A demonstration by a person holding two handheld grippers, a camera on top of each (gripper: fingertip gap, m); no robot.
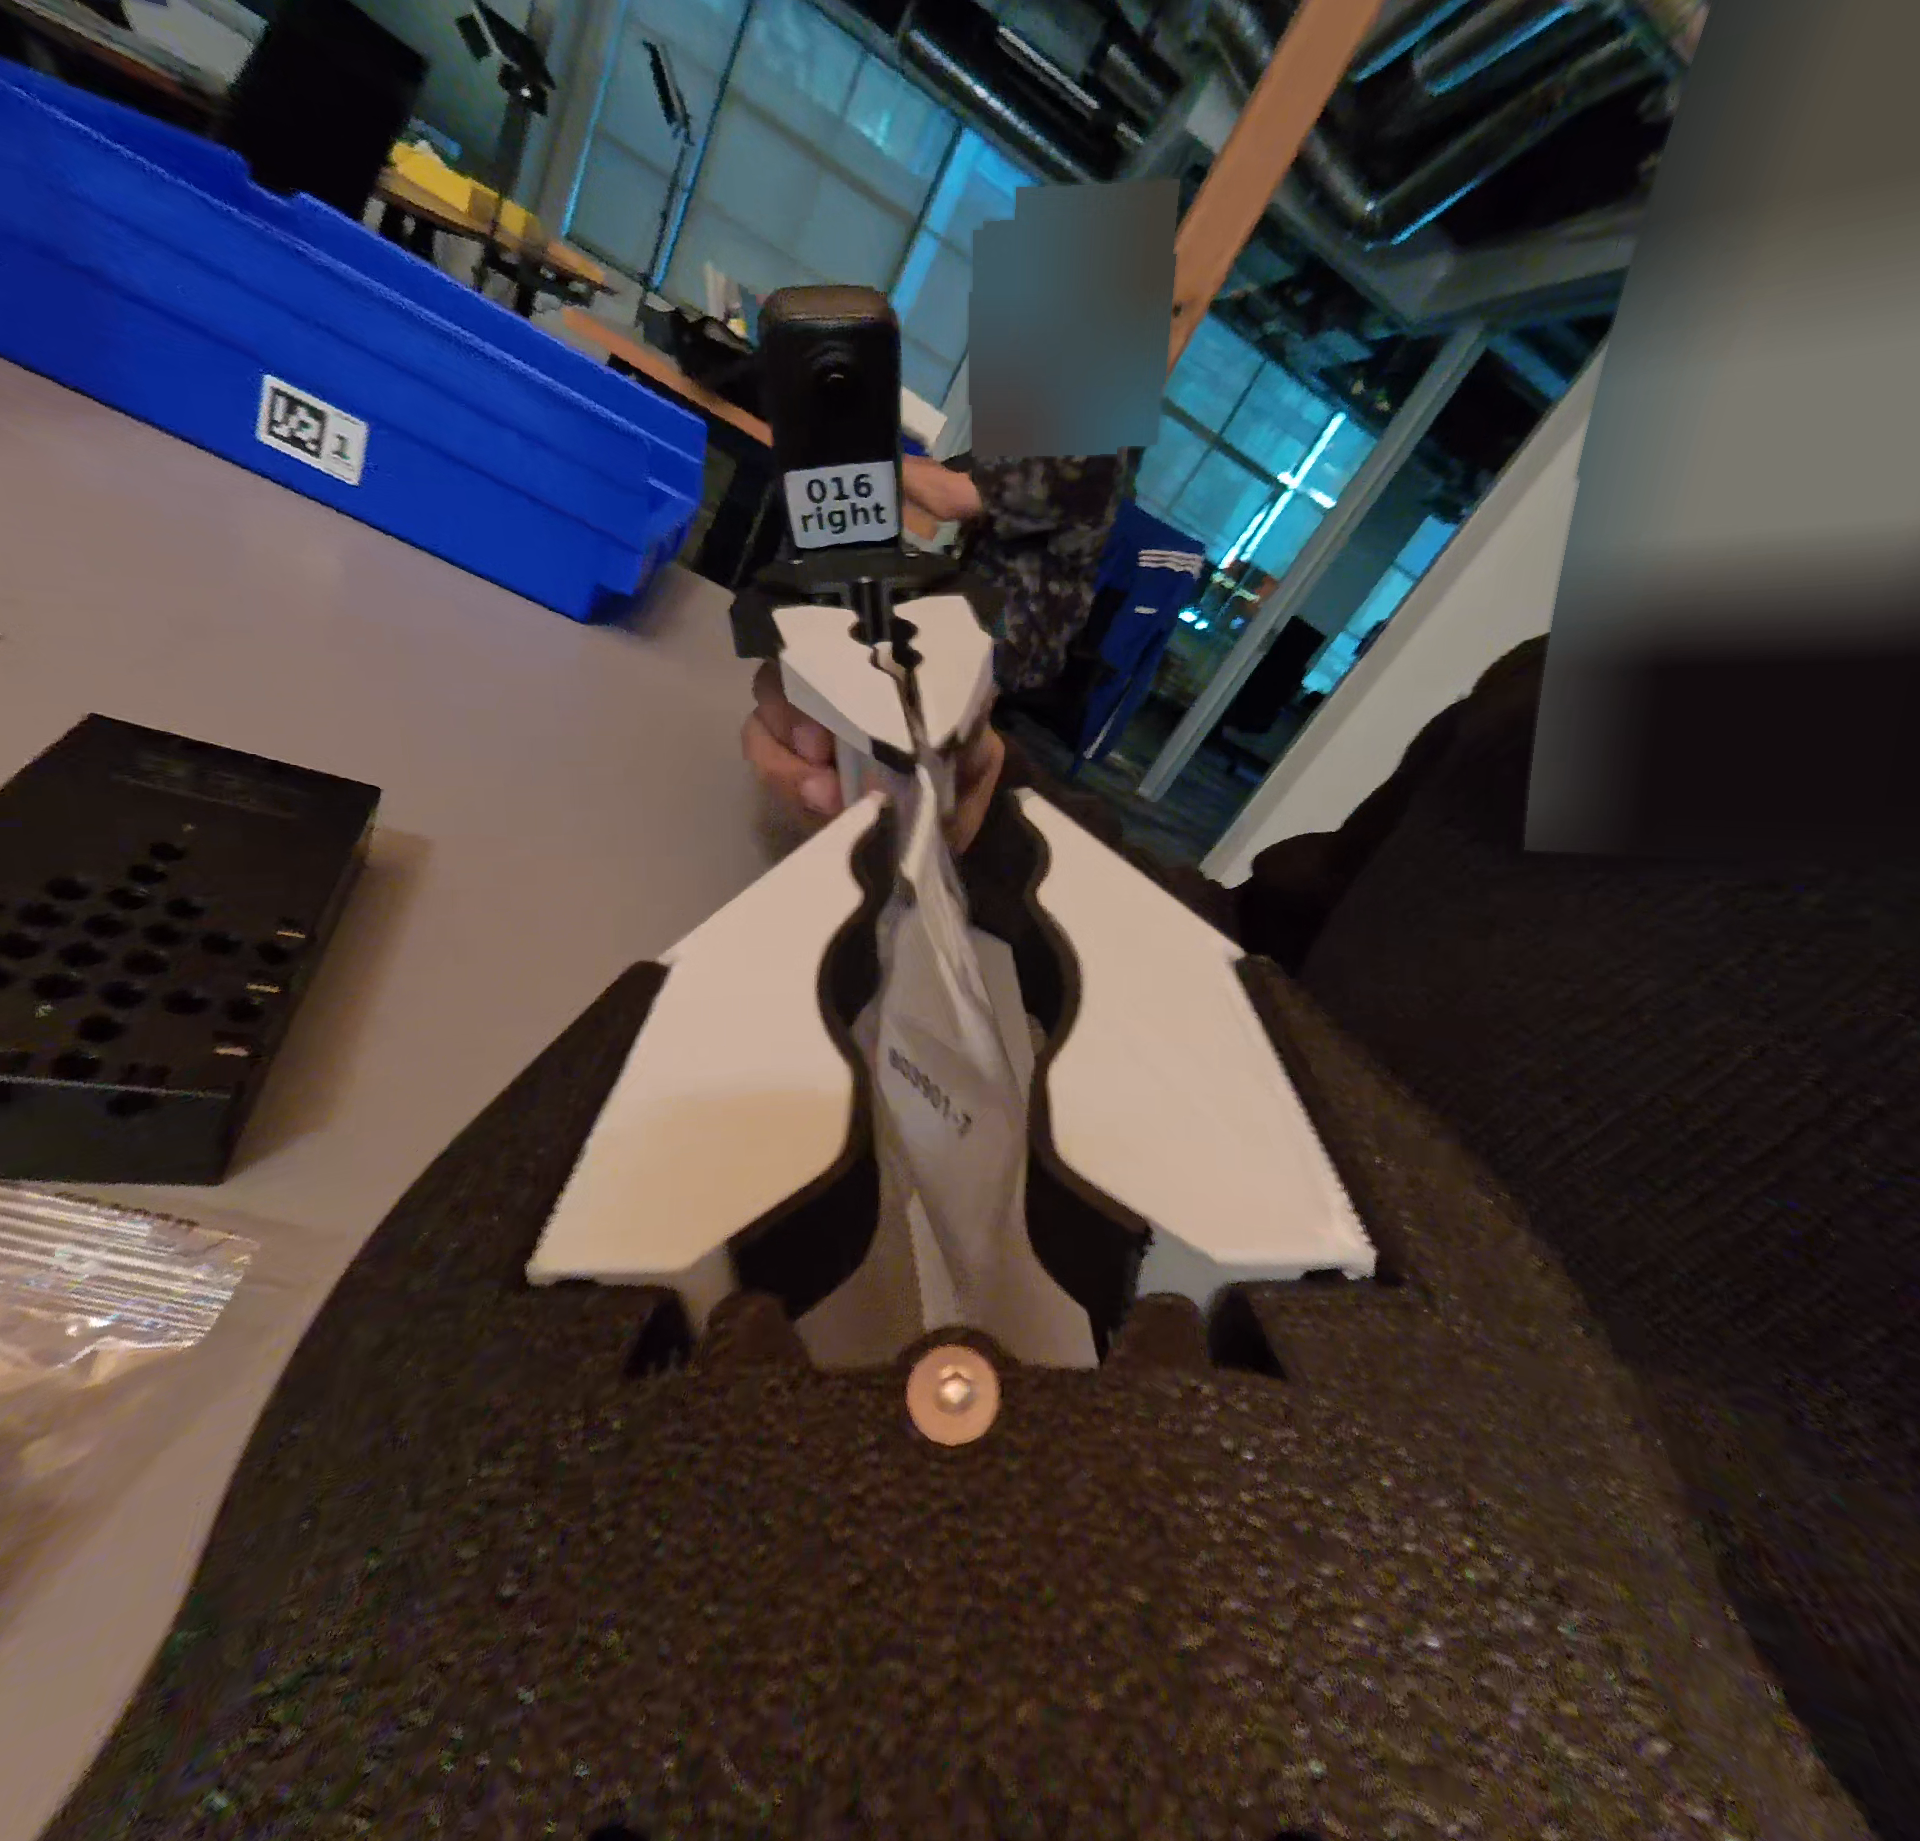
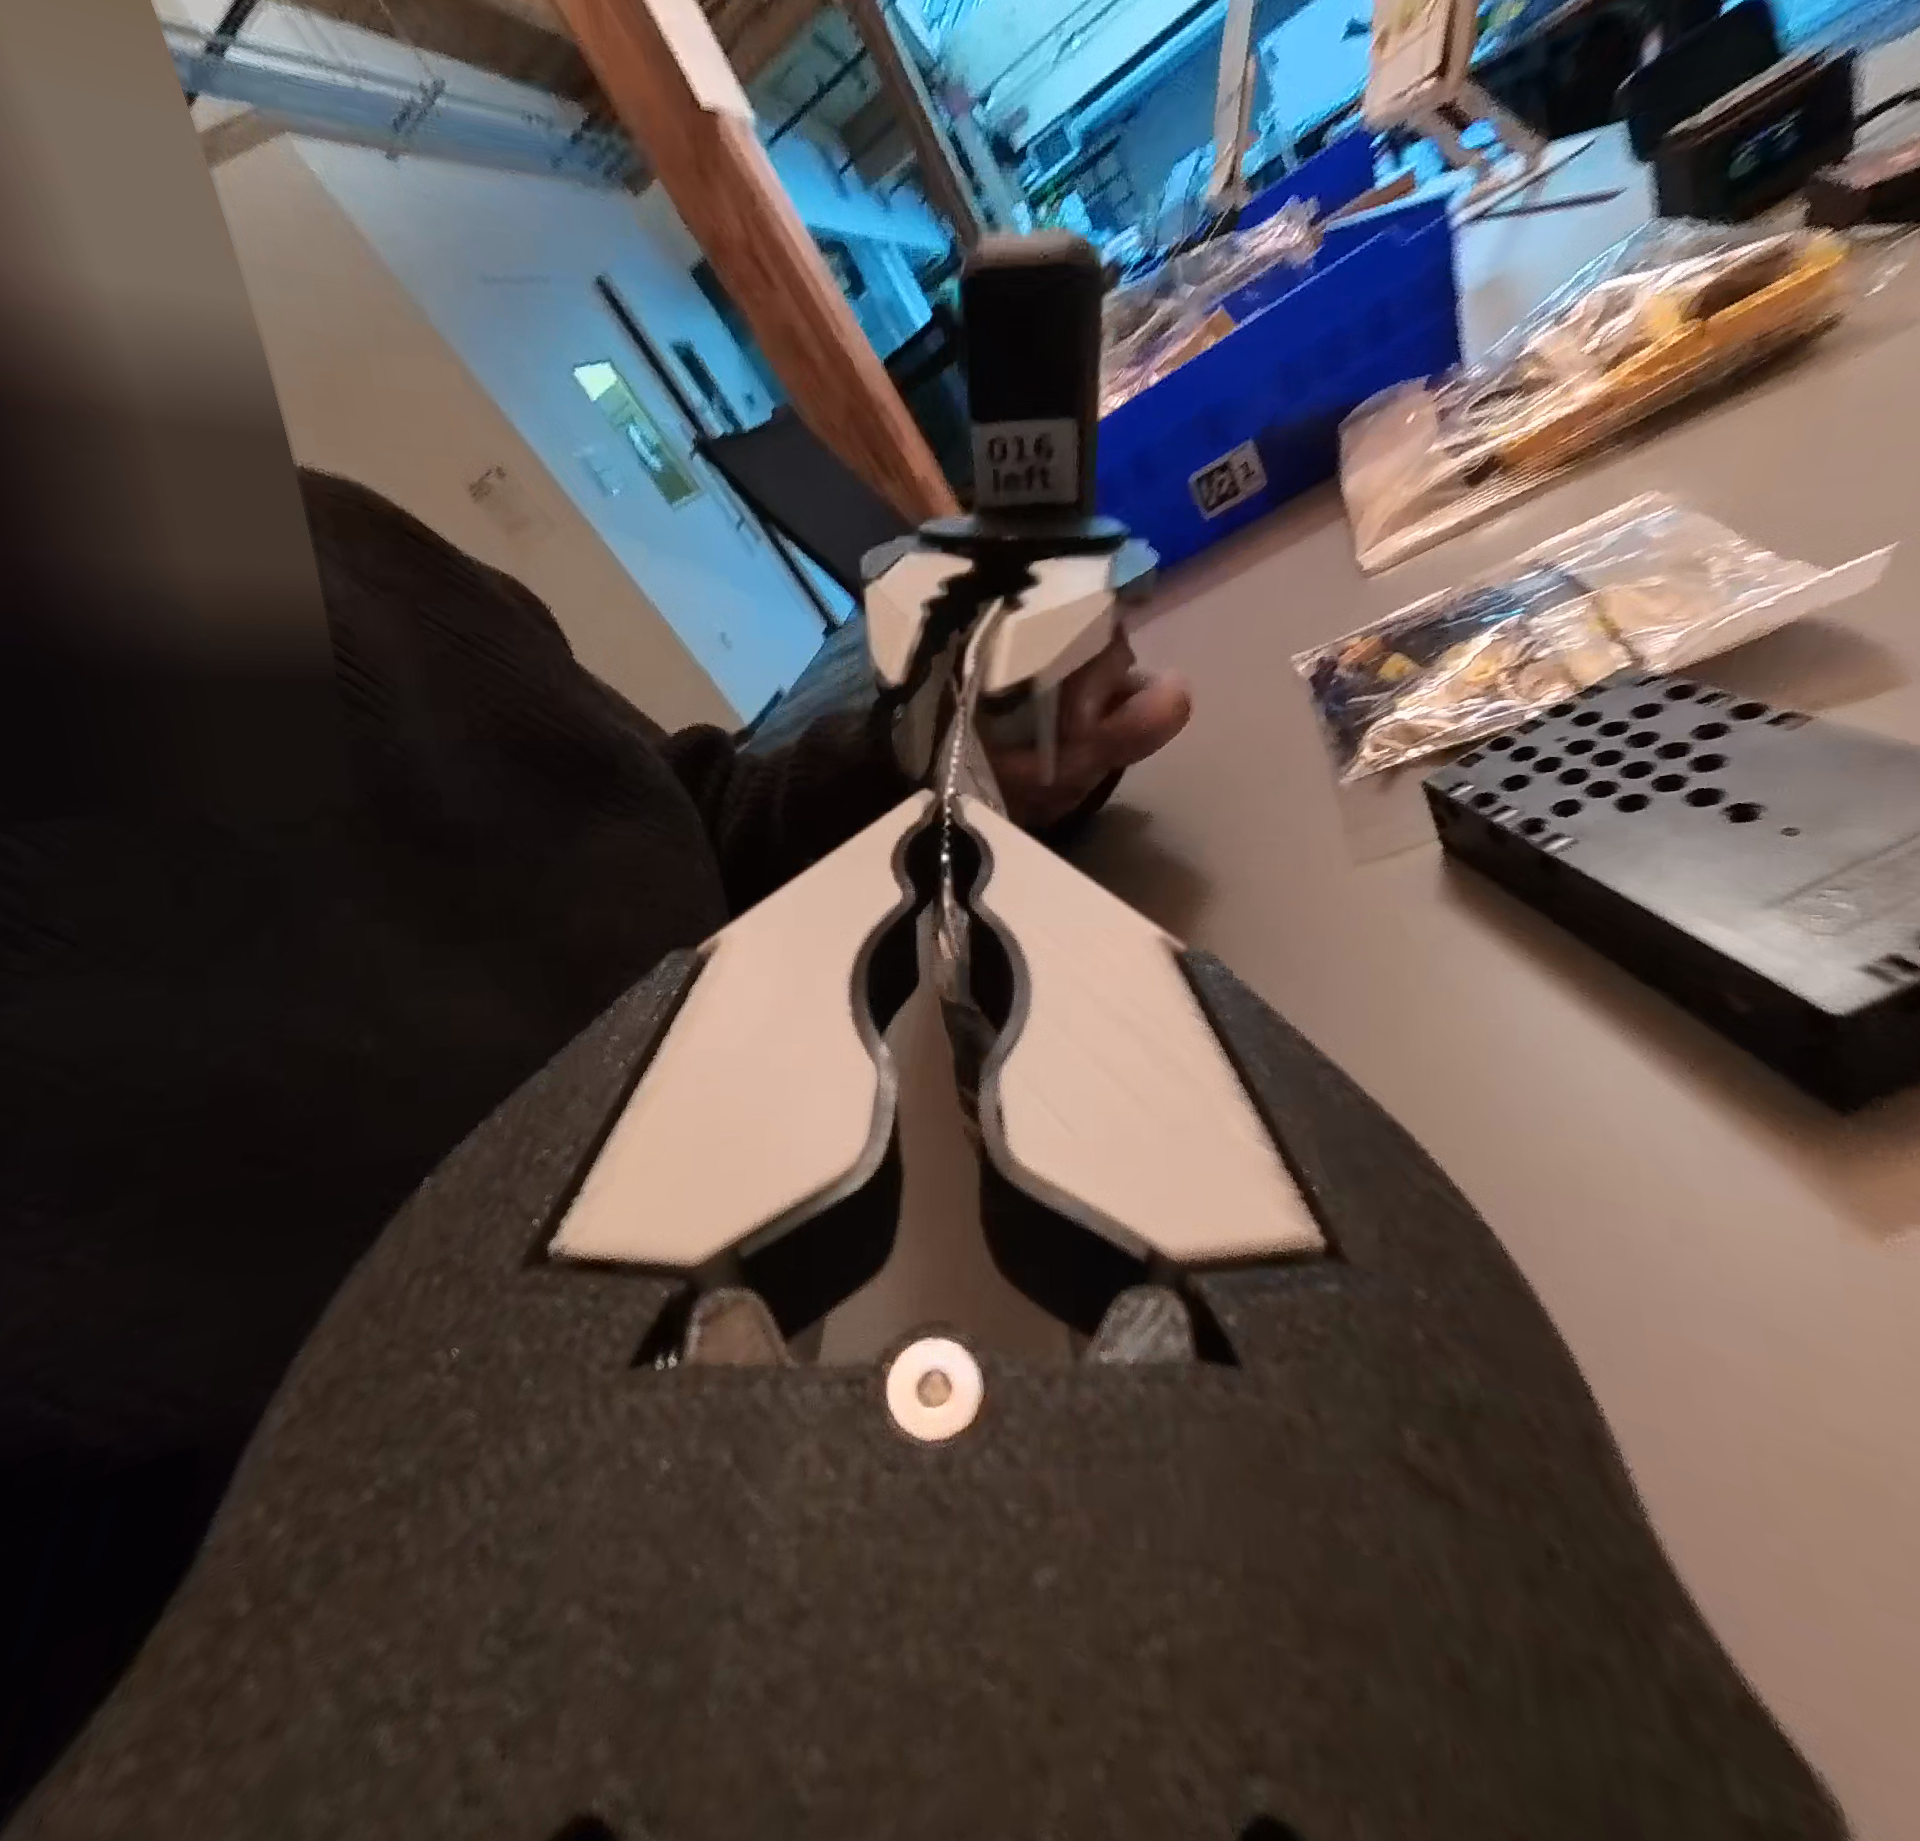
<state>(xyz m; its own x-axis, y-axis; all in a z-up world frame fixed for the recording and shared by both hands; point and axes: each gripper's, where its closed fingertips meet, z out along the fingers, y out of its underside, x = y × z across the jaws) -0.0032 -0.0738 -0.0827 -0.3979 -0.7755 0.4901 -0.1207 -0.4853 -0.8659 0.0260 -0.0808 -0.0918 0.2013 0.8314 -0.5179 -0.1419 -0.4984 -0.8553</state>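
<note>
The two tongs face each other, tip to tip, w/ one small clear plastic bag point(image 1: 940, 1053) held between them, up off the bench point(image 1: 499, 711). The left tongs point(image 1: 920, 804) are squeezed nearly shut on one end of the bag. The right tongs point(image 2: 948, 799) are squeezed nearly shut on the other end. I think the bag hangs in the air like that b/c each side pinches an edge, so it stays stretched & flat, not floppy. A hand point(image 1: 790, 752) grips the handle behind the far tongs.

On the bench, well apart from the tongs, lies a black box with round holes point(image 2: 1683, 846). A blue bin point(image 1: 312, 337) sits farther back.

What each view gives: the left wrist view shows the bag wide & pale, w/ a white sticker on it, filling the gap between the jaws. It also shows a crinkly bag corner point(image 1: 104, 1282) near the bottom left. The right wrist view shows the held bag only edge-on, thin as a string. But it shows more stuff on the bench: more clear bags of parts point(image 2: 1558, 628) just beside the black box, & more bags near the bin. What's inside the held bag, can't tell
</note>
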